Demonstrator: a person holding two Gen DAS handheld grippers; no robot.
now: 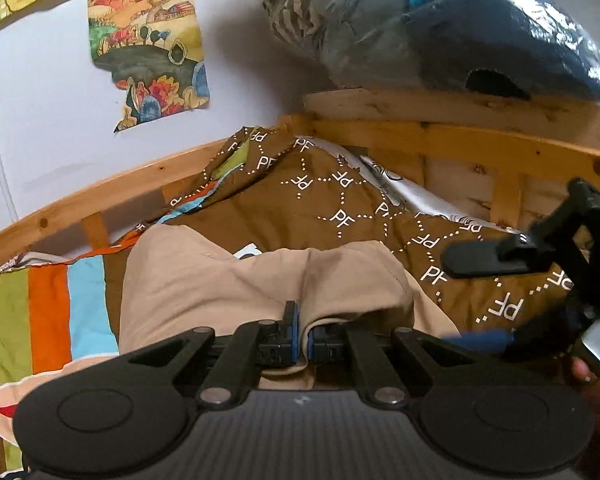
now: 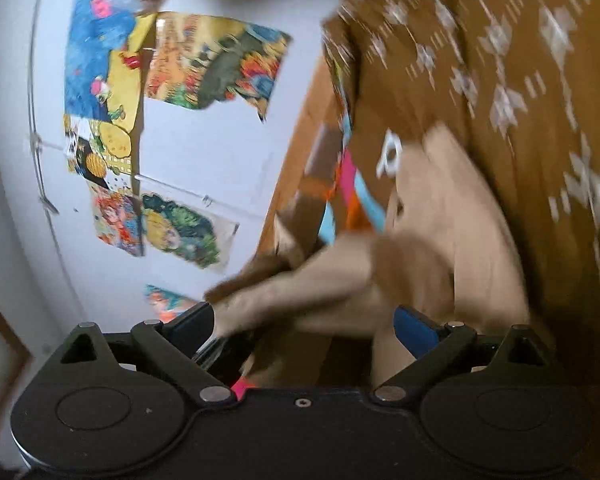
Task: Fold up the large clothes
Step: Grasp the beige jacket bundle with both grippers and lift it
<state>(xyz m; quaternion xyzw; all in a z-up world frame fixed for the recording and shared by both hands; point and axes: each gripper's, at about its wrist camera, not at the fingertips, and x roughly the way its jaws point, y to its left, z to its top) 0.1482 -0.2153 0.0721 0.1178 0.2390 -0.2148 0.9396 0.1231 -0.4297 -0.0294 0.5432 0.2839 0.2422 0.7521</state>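
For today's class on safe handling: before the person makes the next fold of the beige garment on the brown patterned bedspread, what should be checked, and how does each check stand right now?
1. Left gripper has a firm hold: ok; its blue-padded fingers are closed on a fold of the beige fabric garment.
2. Right gripper holds cloth: not ok; its jaws are spread wide, with garment fabric lying between them ungripped.
3. Right wrist view sharp enough to judge: not ok, motion-blurred.
4. Garment lies flat: not ok, bunched with creases.
5. Brown bedspread printed with white letters offers room beyond the garment: ok.
6. Garment's far edges free of the wooden bed frame: cannot tell.
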